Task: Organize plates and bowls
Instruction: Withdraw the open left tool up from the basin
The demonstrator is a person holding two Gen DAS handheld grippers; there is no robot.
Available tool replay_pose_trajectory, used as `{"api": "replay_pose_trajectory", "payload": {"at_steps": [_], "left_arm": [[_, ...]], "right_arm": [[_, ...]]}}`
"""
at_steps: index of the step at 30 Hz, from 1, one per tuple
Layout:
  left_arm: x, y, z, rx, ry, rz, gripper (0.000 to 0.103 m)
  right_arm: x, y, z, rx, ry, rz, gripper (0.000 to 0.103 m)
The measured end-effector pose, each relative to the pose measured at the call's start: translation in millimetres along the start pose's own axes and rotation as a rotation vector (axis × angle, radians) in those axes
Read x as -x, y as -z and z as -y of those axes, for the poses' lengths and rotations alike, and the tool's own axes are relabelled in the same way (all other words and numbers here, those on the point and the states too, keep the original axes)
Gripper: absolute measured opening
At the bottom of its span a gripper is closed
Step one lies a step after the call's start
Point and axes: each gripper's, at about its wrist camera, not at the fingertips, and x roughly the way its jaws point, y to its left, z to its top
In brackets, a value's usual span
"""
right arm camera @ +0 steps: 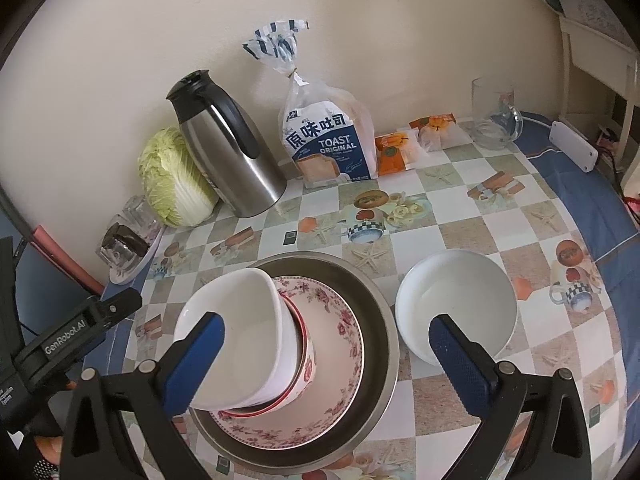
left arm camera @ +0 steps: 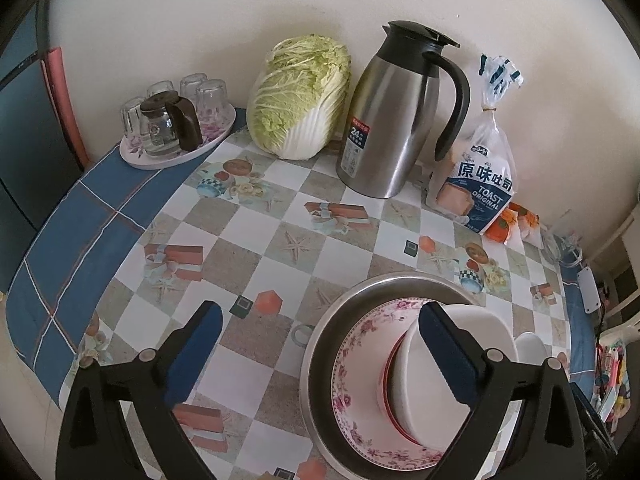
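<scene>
A stack stands on the checked tablecloth: a steel plate at the bottom, a pink-flowered plate in it, a red-rimmed flowered bowl, and a white bowl leaning on top. A second white bowl sits alone just right of the stack. My right gripper is open above the stack, its blue pads wide apart and touching nothing. My left gripper is open too, left of the stack; its right finger covers part of the white bowl over the flowered plate and steel plate.
Along the wall stand a tray of glasses, a cabbage, a steel jug and a toast bag. Farther right are orange packets, a glass mug and a white power strip.
</scene>
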Motion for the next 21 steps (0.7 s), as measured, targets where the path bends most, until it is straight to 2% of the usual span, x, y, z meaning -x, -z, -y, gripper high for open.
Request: {"api": "replay_pose_trajectory", "payload": {"at_steps": [12,21], "left_arm": [[7,2,8,-0.010,0.026,0.003,0.099],[15,8,30,-0.041,0.052,0.007,0.099]], "right_arm": [[4,0,8,0.014,0.032,0.001,0.103],[13,1,25,0.030,0.070,-0.002,0.103]]}}
